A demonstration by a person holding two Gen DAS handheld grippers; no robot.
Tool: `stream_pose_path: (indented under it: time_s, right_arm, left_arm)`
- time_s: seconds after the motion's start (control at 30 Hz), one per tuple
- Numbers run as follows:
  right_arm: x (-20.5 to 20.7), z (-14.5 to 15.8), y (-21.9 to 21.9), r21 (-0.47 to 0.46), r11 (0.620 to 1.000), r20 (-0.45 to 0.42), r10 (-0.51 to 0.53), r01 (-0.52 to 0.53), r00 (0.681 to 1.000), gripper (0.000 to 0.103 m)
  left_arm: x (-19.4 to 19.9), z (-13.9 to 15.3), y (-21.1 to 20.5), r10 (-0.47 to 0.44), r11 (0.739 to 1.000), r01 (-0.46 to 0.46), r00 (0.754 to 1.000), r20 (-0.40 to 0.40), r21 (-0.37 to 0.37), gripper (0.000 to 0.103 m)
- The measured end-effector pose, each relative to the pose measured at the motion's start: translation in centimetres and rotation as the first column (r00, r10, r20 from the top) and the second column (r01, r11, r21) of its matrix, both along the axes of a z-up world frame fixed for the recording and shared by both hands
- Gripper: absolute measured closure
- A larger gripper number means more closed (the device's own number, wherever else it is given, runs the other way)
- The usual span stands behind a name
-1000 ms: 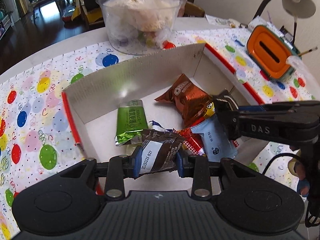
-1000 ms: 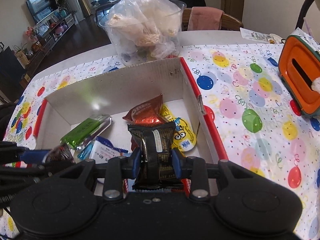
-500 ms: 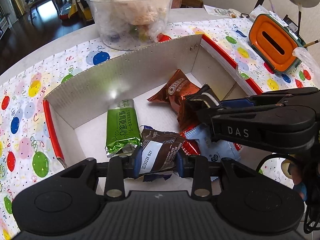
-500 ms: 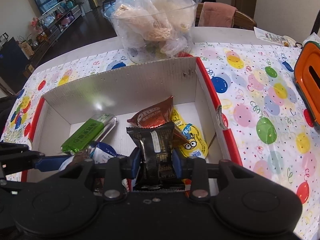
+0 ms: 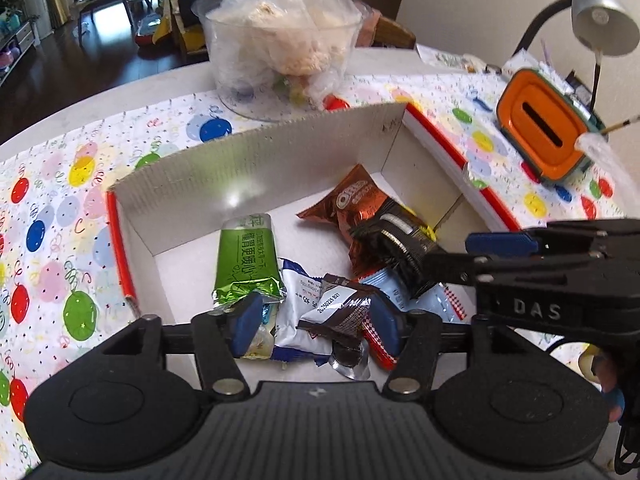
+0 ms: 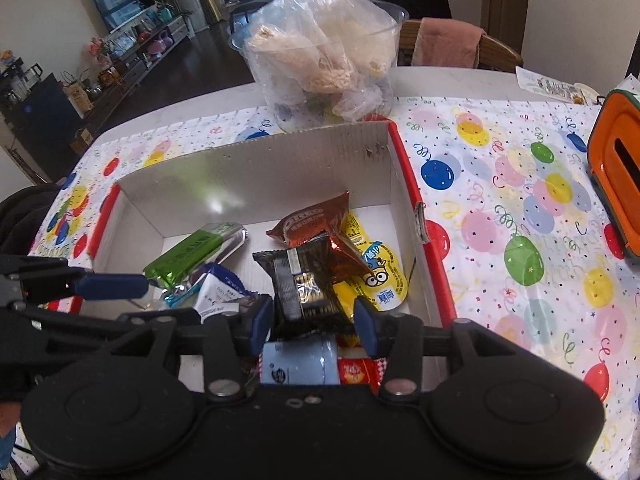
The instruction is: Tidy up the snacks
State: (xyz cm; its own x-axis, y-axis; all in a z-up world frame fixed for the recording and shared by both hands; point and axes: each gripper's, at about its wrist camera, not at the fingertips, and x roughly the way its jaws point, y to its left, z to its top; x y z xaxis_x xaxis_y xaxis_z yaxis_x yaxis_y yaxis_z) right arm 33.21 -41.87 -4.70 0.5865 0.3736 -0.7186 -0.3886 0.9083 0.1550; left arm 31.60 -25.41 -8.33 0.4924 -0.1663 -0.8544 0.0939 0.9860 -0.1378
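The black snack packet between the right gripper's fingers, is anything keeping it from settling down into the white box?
Nothing blocks it. The right gripper, whose jaws have just been opening, no longer pinches the black snack packet, which already lies inside the white box, resting on the copper Oreo packet and other wrappers.

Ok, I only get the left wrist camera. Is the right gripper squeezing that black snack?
Observer: No. Its own camera shows the right gripper has just been opening; a gap shows between one of its fingers and the black snack.
Operator: What's that yellow bit behind it?
Observer: A yellow pouch with a goggle-eyed cartoon, tucked partly under the Oreo pack.
Operator: Is there a telly?
Observer: Yes, a television stands far back on the left.
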Motion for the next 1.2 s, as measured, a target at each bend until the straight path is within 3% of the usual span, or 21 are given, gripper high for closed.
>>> stream_pose_path:
  time_s: [0.13,0.23,0.3,0.47,0.6,0.73,0.83,0.97,1.2]
  right_arm:
    - [-1.5,1.0,-0.5,0.032,0.999,0.029,0.017,-0.018,0.999,0.056]
    - [-2.8,1.8,-0.7,0.057,0.998,0.062,0.021,-0.025,0.998,0.046]
    - [-3.8,2.5,-0.8,0.071,0.997,0.096,0.030,-0.037,0.995,0.033]
    - [-6.1,3.6,-0.6,0.111,0.993,0.139,0.032,-0.047,0.990,0.028]
    - [-7.8,4.3,-0.5,0.137,0.989,0.181,0.027,-0.053,0.983,0.017]
    - [-9.3,5.0,-0.2,0.151,0.987,0.215,0.015,-0.049,0.977,0.015]
    - [-10.3,5.4,0.0,0.154,0.987,0.236,0.001,-0.039,0.972,0.015]
    - [-11.5,5.7,0.0,0.172,0.985,0.253,-0.013,-0.032,0.967,0.001]
    - [-13.1,6.0,0.1,0.181,0.983,0.267,-0.054,0.005,0.962,0.000]
  left_arm:
    - [-1.2,1.1,0.7,0.025,1.000,-0.025,0.999,0.041,-0.019,0.043]
    - [-2.2,2.3,1.2,0.036,0.999,-0.034,0.996,0.077,-0.027,0.039]
    - [-3.0,3.0,1.3,0.038,0.999,-0.037,0.993,0.110,-0.013,0.038]
    - [-5.2,4.8,1.5,0.014,1.000,-0.014,0.983,0.185,-0.001,0.035]
    - [-6.5,5.8,1.9,0.005,1.000,-0.006,0.975,0.220,0.004,0.034]
    - [-7.6,6.4,2.6,0.007,1.000,-0.008,0.970,0.243,0.004,0.033]
    - [-8.5,6.9,3.1,0.006,1.000,-0.006,0.966,0.257,-0.003,0.026]
    - [-9.6,7.6,3.5,0.002,1.000,-0.001,0.961,0.276,-0.004,0.023]
    - [-11.1,8.2,4.2,0.002,1.000,0.001,0.959,0.283,-0.011,0.015]
